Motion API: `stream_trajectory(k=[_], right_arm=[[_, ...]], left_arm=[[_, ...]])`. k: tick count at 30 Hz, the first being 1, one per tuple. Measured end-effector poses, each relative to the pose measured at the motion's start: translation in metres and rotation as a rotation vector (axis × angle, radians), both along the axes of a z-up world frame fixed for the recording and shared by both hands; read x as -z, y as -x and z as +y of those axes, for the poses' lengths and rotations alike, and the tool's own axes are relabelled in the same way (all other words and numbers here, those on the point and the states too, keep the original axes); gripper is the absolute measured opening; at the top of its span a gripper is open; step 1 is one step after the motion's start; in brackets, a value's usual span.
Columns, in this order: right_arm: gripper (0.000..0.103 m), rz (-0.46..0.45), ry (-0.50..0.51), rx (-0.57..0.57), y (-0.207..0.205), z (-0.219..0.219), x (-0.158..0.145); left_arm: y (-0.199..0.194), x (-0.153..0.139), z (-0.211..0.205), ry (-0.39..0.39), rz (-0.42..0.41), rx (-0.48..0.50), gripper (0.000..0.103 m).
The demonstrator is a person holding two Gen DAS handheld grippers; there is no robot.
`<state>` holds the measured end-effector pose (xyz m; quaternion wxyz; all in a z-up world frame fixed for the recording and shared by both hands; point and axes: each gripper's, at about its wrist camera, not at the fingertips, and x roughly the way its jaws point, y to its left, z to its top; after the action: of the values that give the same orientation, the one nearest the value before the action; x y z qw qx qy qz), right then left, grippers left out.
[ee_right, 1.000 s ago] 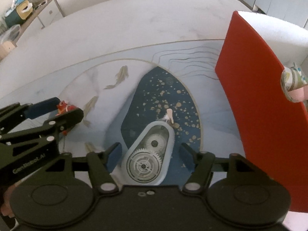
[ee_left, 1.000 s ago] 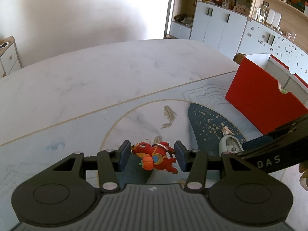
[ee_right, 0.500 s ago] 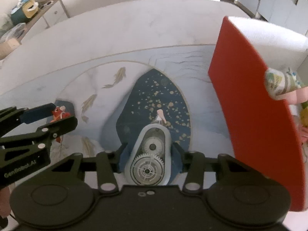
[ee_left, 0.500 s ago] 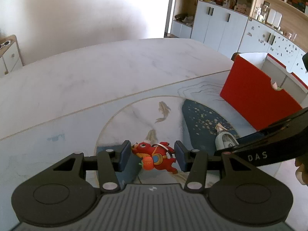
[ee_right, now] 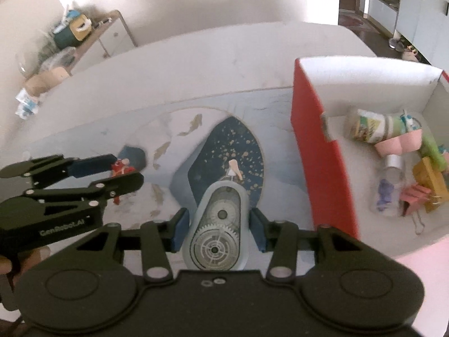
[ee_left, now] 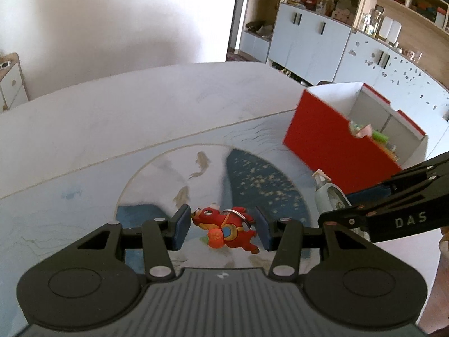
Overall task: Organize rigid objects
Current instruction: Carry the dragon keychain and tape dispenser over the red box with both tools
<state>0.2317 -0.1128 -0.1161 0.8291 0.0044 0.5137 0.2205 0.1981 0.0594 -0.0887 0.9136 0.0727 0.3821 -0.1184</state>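
Note:
My left gripper (ee_left: 223, 229) is shut on a red dragon keychain toy (ee_left: 227, 229) and holds it above the table mat (ee_left: 70, 196). My right gripper (ee_right: 217, 231) is shut on a pale blue correction tape dispenser (ee_right: 217, 231) with clear gears, lifted above the mat's dark blue patch (ee_right: 227, 146). The dispenser also shows in the left wrist view (ee_left: 329, 196), to the right of the toy. The red box (ee_right: 317, 151) stands to the right, open on top. The left gripper shows in the right wrist view (ee_right: 112, 168) with the toy (ee_right: 120, 167) between its fingers.
Inside the red box (ee_left: 331, 140) lie a small printed bottle (ee_right: 370, 125), a pink cup (ee_right: 398, 143), a clear vial (ee_right: 388, 188) and binder clips (ee_right: 421, 193). White cabinets (ee_left: 308, 36) and shelves stand behind the table. A cluttered side cabinet (ee_right: 73, 42) stands at the far left.
My right gripper closed on the tape dispenser and lifted it. Both grippers rose, so the inside of the red box now shows. The left gripper still holds the toy.

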Motion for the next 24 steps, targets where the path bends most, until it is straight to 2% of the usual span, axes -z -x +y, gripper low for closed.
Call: stream_trajectory(k=[7,14,24], right_arm=[[0.046,-0.045,-0.066,-0.039,0.003,-0.039,-0.038],[0.046,-0.100,-0.094,-0.026,-0.009,-0.090,-0.063],[0.046,-0.157,-0.079,0.060,-0.044,-0.171,-0.068]], left_arm=[[0.013,-0.026,-0.033,-0.013,-0.028,-0.007,0.049],[0.016,-0.048,-0.078,0.013,-0.049,0.000,0.049],[-0.002,-0.064,-0.160,0.015,-0.085,0.069,0.049]])
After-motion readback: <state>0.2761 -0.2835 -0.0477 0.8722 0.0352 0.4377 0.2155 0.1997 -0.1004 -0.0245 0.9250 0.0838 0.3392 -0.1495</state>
